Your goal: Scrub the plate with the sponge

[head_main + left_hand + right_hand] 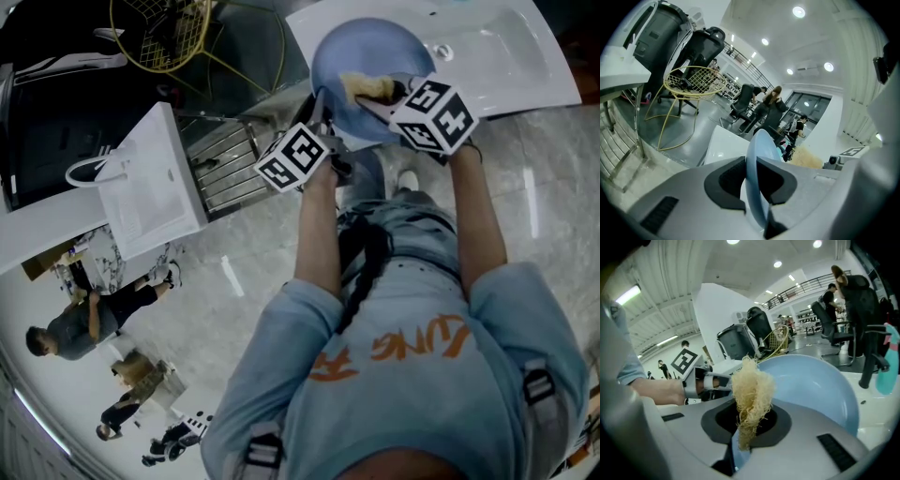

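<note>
**Plate on edge in the left gripper, sponge against its hollow face**

Plate (811,385) is pale blue, round and shallow, smooth and glossy, with no soil that I can make out. It is held up in the air over the near edge of the white sink (502,56), in front of the person's chest. It is tilted so that its hollow face turns toward the right gripper (747,427).

The left gripper (752,180) is clamped on the plate's rim. In its own view the plate stands edge-on between the two dark pads, both pressing on it, at the plate's left side as the head view shows it.

The right gripper is closed on the sponge (751,394), a pale yellow, stringy, loofah-like tuft that sticks up past its jaws.

The plate lies directly ahead of the sponge. The tuft sits over the face near the rim closest to the right gripper, and appears to touch it, though contact is not certain. Most of the face spreads away beyond it, so scrubbing would likely mean sweeping the sponge across that face while the left gripper steadies the rim.
</note>
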`<act>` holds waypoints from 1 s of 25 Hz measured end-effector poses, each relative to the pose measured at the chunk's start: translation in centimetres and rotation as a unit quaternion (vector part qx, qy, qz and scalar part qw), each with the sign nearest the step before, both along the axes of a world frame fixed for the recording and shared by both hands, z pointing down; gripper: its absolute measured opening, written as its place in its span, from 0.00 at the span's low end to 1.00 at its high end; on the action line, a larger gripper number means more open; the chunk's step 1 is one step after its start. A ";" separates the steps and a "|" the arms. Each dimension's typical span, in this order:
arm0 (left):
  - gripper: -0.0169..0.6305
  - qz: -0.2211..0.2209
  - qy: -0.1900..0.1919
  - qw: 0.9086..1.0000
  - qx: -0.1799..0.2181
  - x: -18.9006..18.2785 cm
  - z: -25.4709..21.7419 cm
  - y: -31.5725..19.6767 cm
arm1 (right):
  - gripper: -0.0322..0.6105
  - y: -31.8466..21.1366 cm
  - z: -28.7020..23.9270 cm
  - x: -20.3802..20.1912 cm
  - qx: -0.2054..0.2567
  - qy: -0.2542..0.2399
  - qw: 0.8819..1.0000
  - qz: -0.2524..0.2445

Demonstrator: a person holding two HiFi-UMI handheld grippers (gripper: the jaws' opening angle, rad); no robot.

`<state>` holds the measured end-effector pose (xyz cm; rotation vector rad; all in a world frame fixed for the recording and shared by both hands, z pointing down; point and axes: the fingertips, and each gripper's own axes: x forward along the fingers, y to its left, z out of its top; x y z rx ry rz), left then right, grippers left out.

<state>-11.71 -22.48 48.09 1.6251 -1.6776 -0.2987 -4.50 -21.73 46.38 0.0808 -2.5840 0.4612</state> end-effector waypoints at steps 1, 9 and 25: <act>0.09 -0.003 0.004 1.000 0.001 0.0 0.0 0.1 | 0.10 0.9 0.1 -0.4 -0.007 0.000 1.000 -0.017; 0.09 -0.018 0.031 0.999 0.016 -0.4 -0.3 -0.2 | 0.10 4.0 1.9 -1.7 -0.031 0.034 0.996 -0.082; 0.09 0.005 0.028 0.999 0.015 0.7 -0.5 -1.2 | 0.10 -0.2 5.2 1.9 -0.011 0.106 0.994 0.006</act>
